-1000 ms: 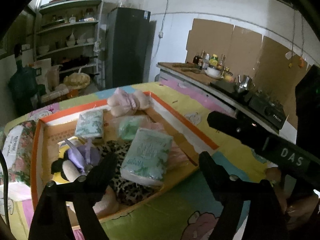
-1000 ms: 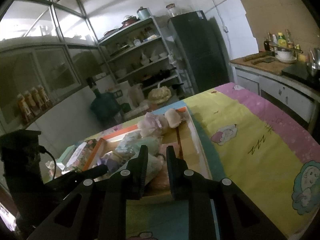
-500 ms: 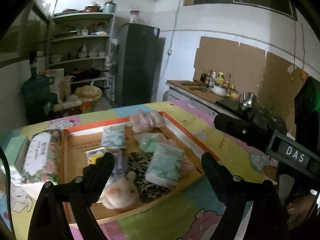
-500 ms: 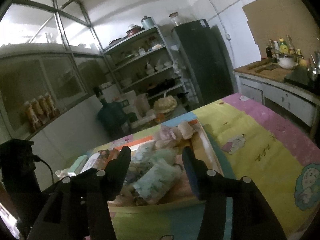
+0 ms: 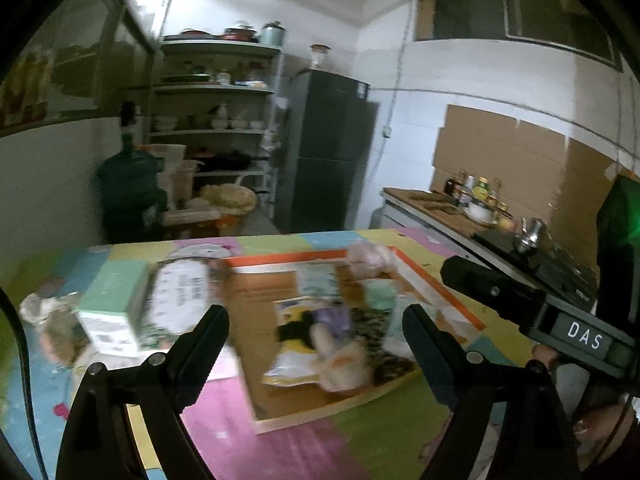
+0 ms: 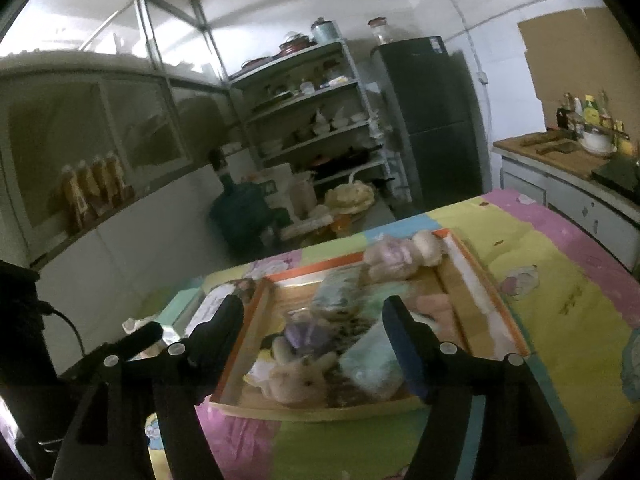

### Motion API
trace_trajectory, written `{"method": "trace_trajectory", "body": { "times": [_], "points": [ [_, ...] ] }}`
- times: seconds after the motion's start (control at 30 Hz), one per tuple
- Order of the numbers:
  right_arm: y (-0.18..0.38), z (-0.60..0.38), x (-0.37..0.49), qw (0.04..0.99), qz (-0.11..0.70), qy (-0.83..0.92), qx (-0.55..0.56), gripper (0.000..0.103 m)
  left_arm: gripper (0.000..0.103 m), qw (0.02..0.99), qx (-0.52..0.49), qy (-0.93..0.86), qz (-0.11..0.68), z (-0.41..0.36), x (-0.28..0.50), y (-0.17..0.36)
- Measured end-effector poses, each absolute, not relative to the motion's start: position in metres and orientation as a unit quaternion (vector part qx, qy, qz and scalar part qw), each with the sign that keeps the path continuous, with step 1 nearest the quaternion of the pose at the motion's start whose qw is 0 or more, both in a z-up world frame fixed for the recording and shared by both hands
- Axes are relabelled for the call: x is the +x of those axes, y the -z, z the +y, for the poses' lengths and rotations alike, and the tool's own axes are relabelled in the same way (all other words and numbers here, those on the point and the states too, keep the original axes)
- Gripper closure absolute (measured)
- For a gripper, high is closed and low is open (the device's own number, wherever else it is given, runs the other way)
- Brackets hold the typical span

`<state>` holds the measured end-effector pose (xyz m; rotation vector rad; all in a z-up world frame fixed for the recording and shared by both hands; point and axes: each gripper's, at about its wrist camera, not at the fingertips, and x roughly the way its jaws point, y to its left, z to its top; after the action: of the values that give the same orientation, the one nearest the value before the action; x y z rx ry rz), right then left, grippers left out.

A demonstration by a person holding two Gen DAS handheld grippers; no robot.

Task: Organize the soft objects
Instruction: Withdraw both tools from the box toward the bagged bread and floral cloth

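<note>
Where the left wrist view looks along its own fingers, the left gripper (image 5: pixel 316 336) stands with its jaws wide apart and nothing between them, touching nothing. Beyond the tips lies the orange-rimmed cardboard tray (image 5: pixel 440 292) on the patchwork cloth (image 5: pixel 280 452), blurred, with soft things heaped in it: a beige plush toy (image 5: pixel 340 364) at the near side, a purple plush (image 5: pixel 336 316) behind it, a pale pink plush (image 5: pixel 370 256) at the far rim. Left of the tray sit a flowered tissue pack (image 5: pixel 180 296) and a green box (image 5: pixel 114 300). The right gripper's black finger (image 5: pixel 492 292) reaches in from the right, clear of the tray.

In the right wrist view, the right gripper (image 6: pixel 312 336) has just been opening; its jaws now stand far apart and empty, above the tray's near rim (image 6: pixel 320 412) without touching it. Between the tips the beige plush toy (image 6: pixel 300 376) lies in the tray, a mint wrapped pack (image 6: pixel 372 360) just right of it, the pink plush (image 6: pixel 400 258) at the far edge. The left gripper's finger (image 6: pixel 136 336) shows at the left.
</note>
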<state>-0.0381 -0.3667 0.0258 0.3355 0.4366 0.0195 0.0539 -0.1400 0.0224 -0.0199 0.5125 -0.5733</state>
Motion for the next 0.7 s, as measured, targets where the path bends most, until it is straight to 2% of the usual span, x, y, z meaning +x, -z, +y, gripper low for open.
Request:
{"method": "trace_trajectory", "body": {
  "times": [0.7],
  "points": [
    [-0.023,-0.251,0.001,0.958,0.250,-0.093,0.108,0.029,0.015,0.948,-0.059,0.182,0.255,-0.017,0.066,-0.010]
  ]
}}
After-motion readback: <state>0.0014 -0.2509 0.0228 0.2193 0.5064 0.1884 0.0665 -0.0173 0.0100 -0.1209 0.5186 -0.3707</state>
